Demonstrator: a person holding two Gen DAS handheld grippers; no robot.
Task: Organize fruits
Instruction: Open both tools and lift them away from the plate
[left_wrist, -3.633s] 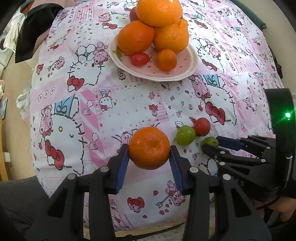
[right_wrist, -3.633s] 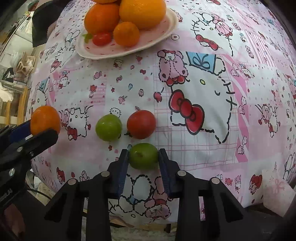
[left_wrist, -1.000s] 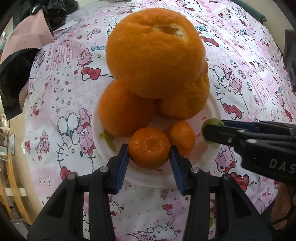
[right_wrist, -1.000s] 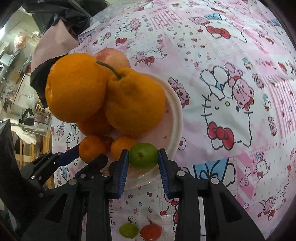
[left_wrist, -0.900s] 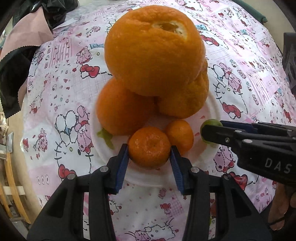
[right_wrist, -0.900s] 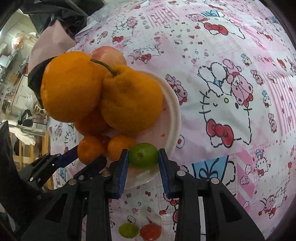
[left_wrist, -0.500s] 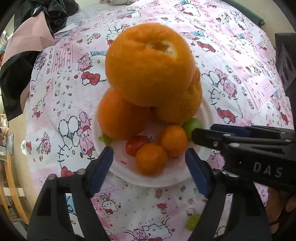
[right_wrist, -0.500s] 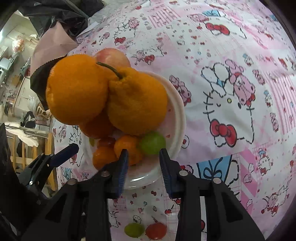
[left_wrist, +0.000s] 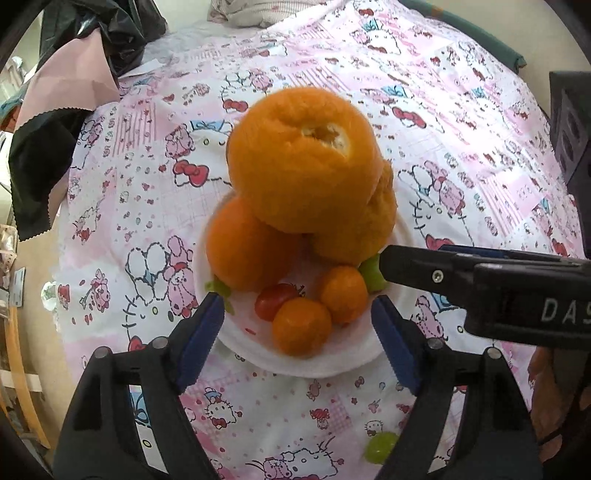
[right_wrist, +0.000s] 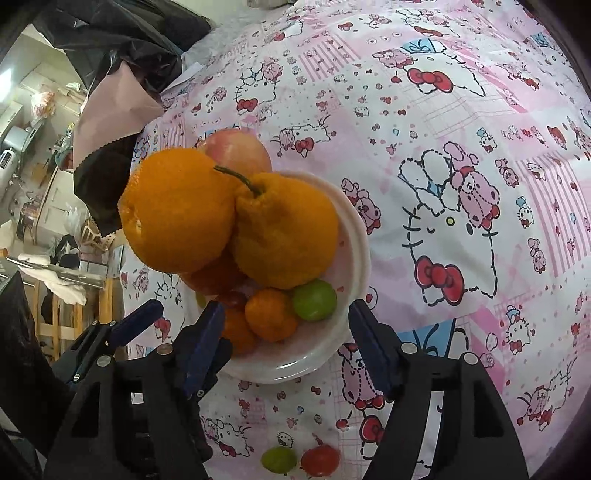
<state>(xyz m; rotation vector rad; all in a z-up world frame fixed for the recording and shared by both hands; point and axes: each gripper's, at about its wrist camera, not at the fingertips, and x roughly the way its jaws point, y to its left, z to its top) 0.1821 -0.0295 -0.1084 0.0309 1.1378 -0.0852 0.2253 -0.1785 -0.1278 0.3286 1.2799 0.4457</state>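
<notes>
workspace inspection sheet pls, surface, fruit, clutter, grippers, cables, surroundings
surface: pink cartoon-print cloth over a table
job's things: white plate piled with big oranges, two small oranges, a red tomato, a green fruit and an apple; one green fruit and one red fruit off the plate on the cloth
clutter: pink and black fabric at the far edge
grippers: left gripper open, empty; right gripper opening, empty
cables: nothing seen
surroundings: cluttered room beyond the table

Glossy white plate (left_wrist: 306, 363); printed cotton-like cloth (left_wrist: 424, 110); dimpled matt orange (left_wrist: 295, 173); smooth green fruit (right_wrist: 314, 300).
</notes>
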